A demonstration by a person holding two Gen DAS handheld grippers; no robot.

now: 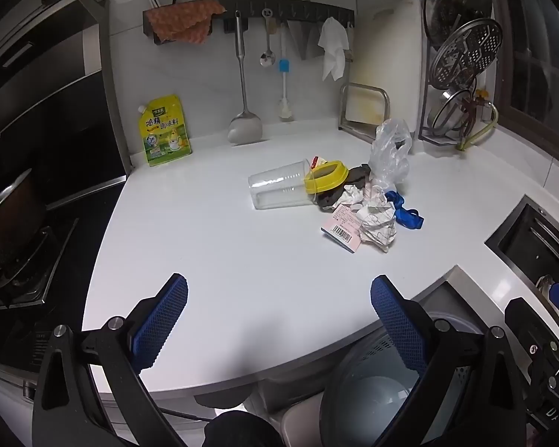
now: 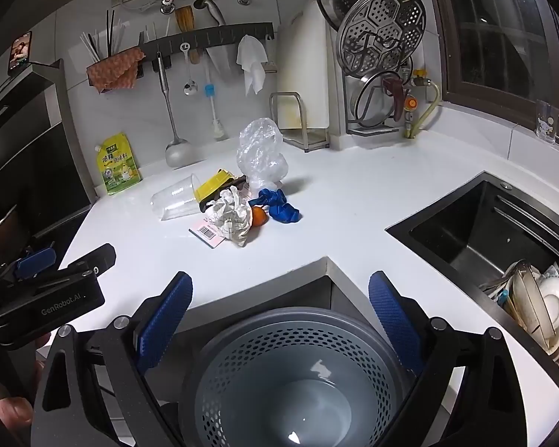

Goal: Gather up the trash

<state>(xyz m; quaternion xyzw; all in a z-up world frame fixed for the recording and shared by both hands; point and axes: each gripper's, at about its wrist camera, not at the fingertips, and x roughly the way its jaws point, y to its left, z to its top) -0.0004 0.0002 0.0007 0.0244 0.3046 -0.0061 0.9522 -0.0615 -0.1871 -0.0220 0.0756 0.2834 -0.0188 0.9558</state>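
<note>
A heap of trash is seen near the middle of the white desk (image 1: 212, 260). A clear plastic cup (image 1: 277, 190) is laid on its side at the 9 o'clock edge of the heap, its mouth touched by a yellow lid (image 1: 326, 180). Crumpled white paper (image 2: 231, 216) is piled at 6 o'clock, with a barcoded pink card (image 2: 207, 234) tucked under it. A blue wrapper (image 2: 279, 206) is found at 3 o'clock, an orange piece (image 2: 259, 216) between it and the paper, and a clear plastic bag (image 2: 259, 152) stands at 12 o'clock.

The left hand-held gripper (image 1: 279, 320) is held spread over the desk's near edge, nothing between its fingers. The right hand-held gripper (image 2: 281, 316) is likewise spread, above a grey perforated basket (image 2: 242, 354) set below the desk edge. A yellow seasoning pouch (image 1: 164, 130) is leaned against the wall at 10 o'clock.
</note>
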